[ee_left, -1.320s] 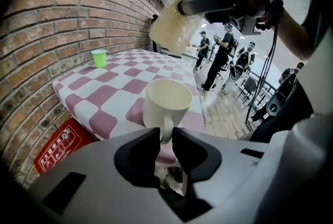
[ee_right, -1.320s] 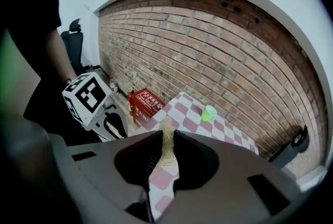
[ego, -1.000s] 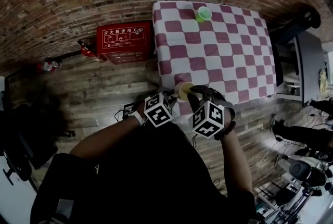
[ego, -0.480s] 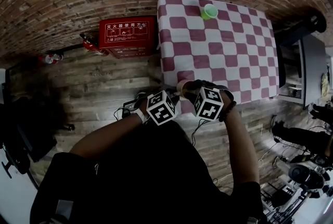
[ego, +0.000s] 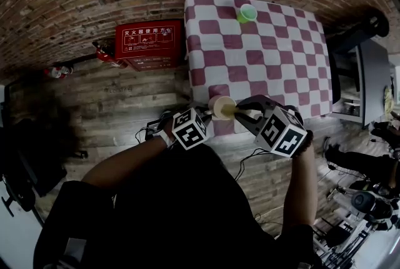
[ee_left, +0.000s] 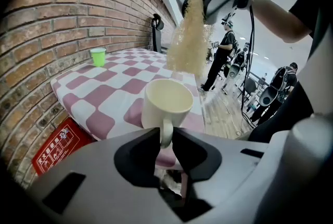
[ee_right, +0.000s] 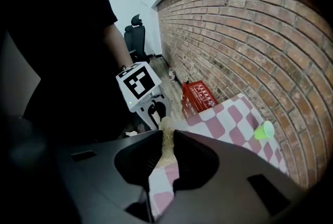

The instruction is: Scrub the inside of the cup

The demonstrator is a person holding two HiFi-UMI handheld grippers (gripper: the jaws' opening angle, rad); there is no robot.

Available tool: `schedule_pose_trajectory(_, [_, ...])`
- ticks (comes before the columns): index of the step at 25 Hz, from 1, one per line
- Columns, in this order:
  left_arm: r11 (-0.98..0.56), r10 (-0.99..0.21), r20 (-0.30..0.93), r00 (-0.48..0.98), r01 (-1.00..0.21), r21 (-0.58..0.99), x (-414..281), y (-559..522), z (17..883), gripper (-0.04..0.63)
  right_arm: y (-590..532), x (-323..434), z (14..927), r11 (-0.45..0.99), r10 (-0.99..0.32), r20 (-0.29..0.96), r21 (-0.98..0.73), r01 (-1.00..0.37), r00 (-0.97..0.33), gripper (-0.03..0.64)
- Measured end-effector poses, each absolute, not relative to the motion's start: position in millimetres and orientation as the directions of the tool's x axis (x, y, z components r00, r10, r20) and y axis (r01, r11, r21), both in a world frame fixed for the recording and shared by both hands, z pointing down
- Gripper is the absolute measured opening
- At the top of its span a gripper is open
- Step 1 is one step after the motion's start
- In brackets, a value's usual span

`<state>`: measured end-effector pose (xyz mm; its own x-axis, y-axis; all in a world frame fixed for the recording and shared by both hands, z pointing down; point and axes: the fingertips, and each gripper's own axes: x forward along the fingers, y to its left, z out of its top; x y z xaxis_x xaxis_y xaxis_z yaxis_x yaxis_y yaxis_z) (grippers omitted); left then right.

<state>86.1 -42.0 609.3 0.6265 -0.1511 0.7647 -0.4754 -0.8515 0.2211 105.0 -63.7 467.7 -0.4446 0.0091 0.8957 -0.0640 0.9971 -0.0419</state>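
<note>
- The red box (ego: 148,42) on the floor beside the table carries a white headline in Chinese: "灭火器使用方法".
- The smaller white print and drawings under this headline are too small to read.
- The left marker cube (ego: 189,129) and the right marker cube (ego: 280,131) show only black-and-white square patterns, no letters or numbers.

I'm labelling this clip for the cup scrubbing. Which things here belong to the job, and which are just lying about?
In the job: cream cup, held by its handle in the left gripper; fibrous scrubber, clamped in the right gripper above the cup.
Lying about: green cup on the checked table; red box on the floor.
</note>
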Motion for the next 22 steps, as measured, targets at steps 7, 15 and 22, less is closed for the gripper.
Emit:
schedule_pose_trajectory(7, [-0.854, -0.151, 0.77, 0.619, -0.474, 0.214, 87, -42, 609, 0.081, -78, 103, 533, 0.975, -0.071, 0.919, -0.018, -0.221, -0.388, 0.071])
schedule_pose_trajectory(15, [-0.855, -0.156, 0.775, 0.613, -0.477, 0.205, 86, -43, 608, 0.081, -75, 99, 595, 0.888, -0.109, 0.934, -0.062, -0.456, -0.34, 0.072])
schedule_pose_trajectory(22, [-0.856, -0.152, 0.777, 0.611, -0.475, 0.206, 89, -42, 609, 0.081, -70, 103, 550, 0.779, -0.096, 0.872, -0.235, -0.581, -0.481, 0.072])
